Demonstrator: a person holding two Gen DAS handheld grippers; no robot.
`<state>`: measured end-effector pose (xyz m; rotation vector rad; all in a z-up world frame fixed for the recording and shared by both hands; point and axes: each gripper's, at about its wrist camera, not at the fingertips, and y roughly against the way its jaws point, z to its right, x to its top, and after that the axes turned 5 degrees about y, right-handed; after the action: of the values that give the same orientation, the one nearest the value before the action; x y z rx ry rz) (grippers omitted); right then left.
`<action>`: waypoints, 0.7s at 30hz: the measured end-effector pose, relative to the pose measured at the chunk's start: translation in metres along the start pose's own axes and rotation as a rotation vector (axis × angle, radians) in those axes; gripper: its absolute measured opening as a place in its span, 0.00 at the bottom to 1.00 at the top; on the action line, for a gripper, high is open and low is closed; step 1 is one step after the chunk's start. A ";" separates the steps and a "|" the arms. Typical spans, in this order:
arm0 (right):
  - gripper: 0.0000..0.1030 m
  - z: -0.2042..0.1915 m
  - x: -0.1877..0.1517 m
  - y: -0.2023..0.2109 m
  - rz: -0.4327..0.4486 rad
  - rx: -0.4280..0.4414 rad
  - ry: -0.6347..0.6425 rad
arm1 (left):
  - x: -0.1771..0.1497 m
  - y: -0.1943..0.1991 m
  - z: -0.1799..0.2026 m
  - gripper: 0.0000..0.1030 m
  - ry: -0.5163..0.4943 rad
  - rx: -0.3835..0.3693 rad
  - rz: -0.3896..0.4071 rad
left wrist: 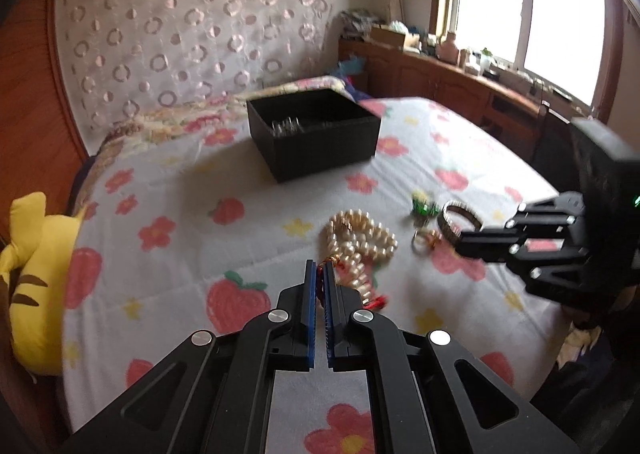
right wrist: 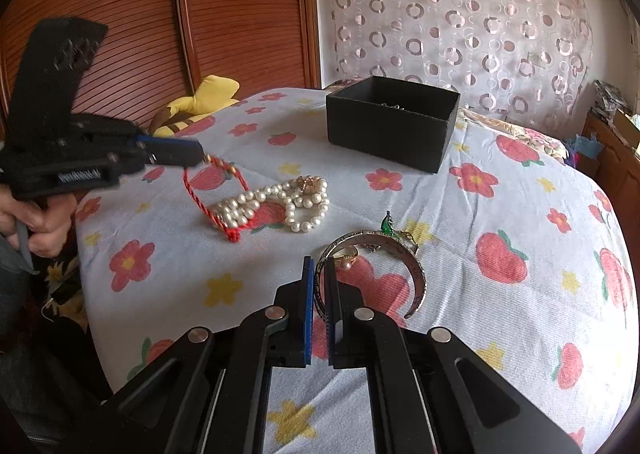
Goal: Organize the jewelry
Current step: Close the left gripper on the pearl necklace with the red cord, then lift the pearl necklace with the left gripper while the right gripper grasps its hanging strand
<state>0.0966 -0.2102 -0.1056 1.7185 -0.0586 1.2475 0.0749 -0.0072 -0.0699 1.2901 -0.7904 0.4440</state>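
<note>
My left gripper [left wrist: 319, 268] is shut on a red cord bracelet [right wrist: 216, 190]; it also shows in the right wrist view [right wrist: 196, 154], lifting the cord's end while the rest trails by the pearl necklace [right wrist: 280, 202], also seen in the left wrist view [left wrist: 360, 242]. My right gripper [right wrist: 319, 266] is shut on the rim of a silver bangle [right wrist: 412, 266] lying on the bed. A gold ring [right wrist: 346, 256] and a green brooch [right wrist: 387, 223] lie beside the bangle. The open black box [left wrist: 316, 130] stands farther back, with some metal jewelry inside.
The bed [right wrist: 500, 214] has a white sheet printed with flowers and strawberries. A yellow plush toy [left wrist: 32, 274] lies at its left edge. A wooden headboard [right wrist: 240, 14] and a curtain stand behind. A cluttered wooden cabinet [left wrist: 440, 70] runs under the window.
</note>
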 end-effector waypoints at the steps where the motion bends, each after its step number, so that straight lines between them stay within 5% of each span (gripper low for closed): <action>1: 0.06 0.000 0.000 0.000 0.000 0.000 0.000 | 0.002 0.004 0.001 0.02 0.002 0.001 0.012; 13: 0.06 0.000 0.000 0.000 0.000 0.000 -0.001 | 0.026 0.036 0.007 0.02 0.002 -0.001 0.112; 21: 0.06 0.000 0.000 -0.002 -0.027 -0.003 0.009 | 0.022 0.026 0.002 0.02 0.000 0.022 0.085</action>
<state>0.0976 -0.2088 -0.1069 1.7057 -0.0318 1.2339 0.0708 -0.0054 -0.0359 1.2800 -0.8448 0.5216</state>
